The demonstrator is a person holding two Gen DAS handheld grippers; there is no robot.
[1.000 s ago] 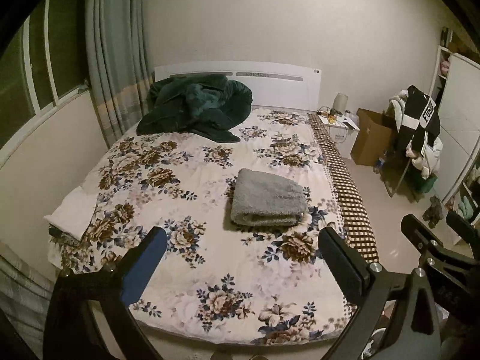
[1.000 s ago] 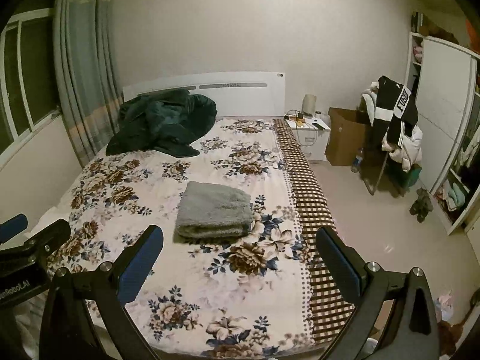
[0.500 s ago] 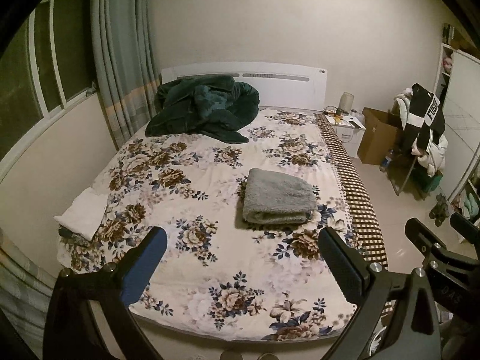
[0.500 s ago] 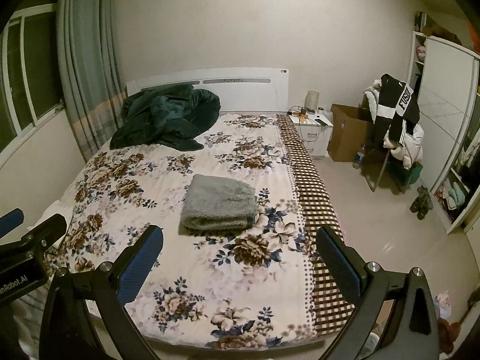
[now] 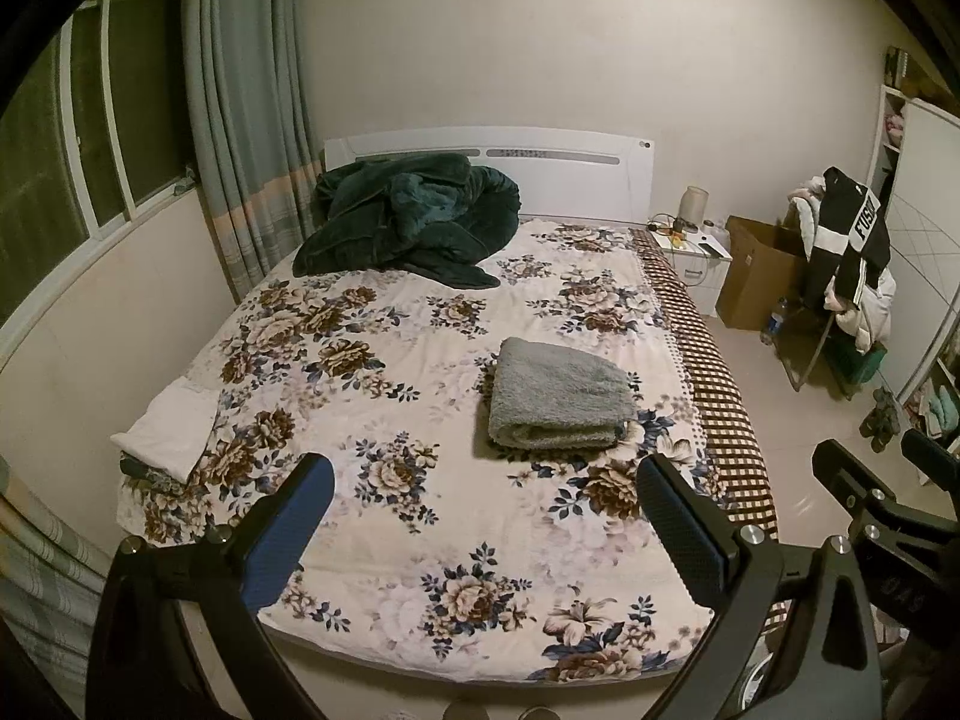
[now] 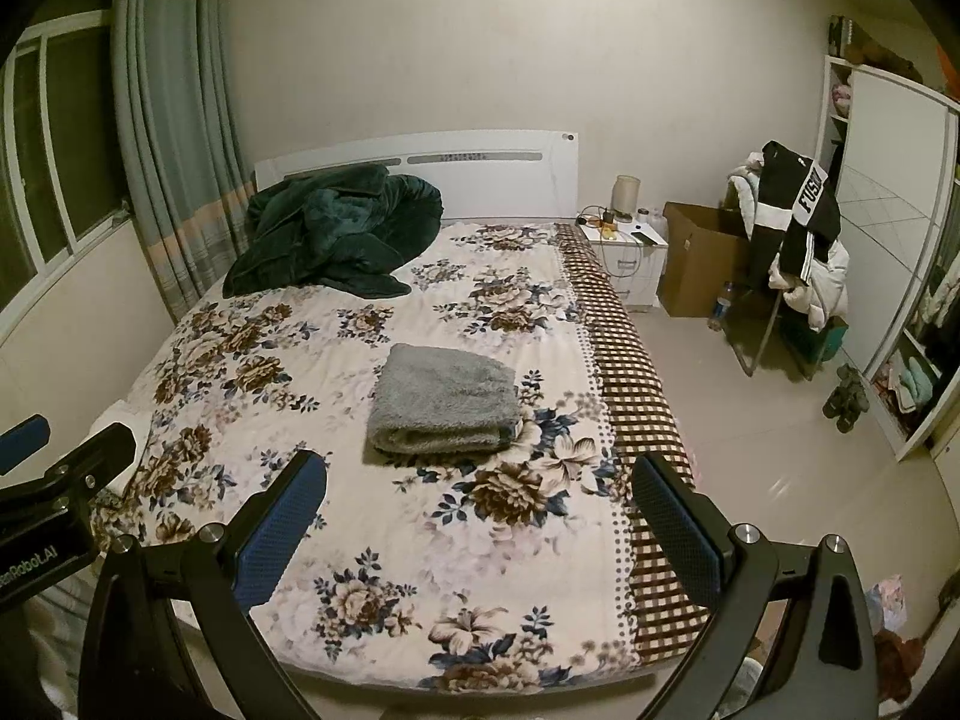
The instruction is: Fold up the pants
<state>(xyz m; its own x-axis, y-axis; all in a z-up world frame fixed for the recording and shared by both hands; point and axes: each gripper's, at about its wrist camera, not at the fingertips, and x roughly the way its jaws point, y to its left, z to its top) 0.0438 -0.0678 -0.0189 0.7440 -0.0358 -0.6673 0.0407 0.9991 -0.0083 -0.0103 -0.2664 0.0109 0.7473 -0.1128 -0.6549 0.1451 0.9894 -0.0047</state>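
The grey fleece pants (image 5: 558, 399) lie folded in a neat stack right of centre on the floral bedspread (image 5: 384, 396); the left gripper (image 5: 483, 516) and right gripper (image 6: 477, 513) hover above the bed's foot, jaws wide apart, holding nothing; the cardboard box (image 6: 699, 261) by the nightstand (image 6: 630, 255) stands open, its contents hidden.

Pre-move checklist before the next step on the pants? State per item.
1. Left hand-held gripper open, holding nothing: ok.
2. Right hand-held gripper open, holding nothing: ok.
3. Grey pants folded into a compact stack: ok.
4. Stack lies flat on the floral bedspread, apart from the dark green blanket: ok.
5. Both grippers clear of the stack, back near the foot of the bed: ok.
6. Inner layers folded evenly: cannot tell.
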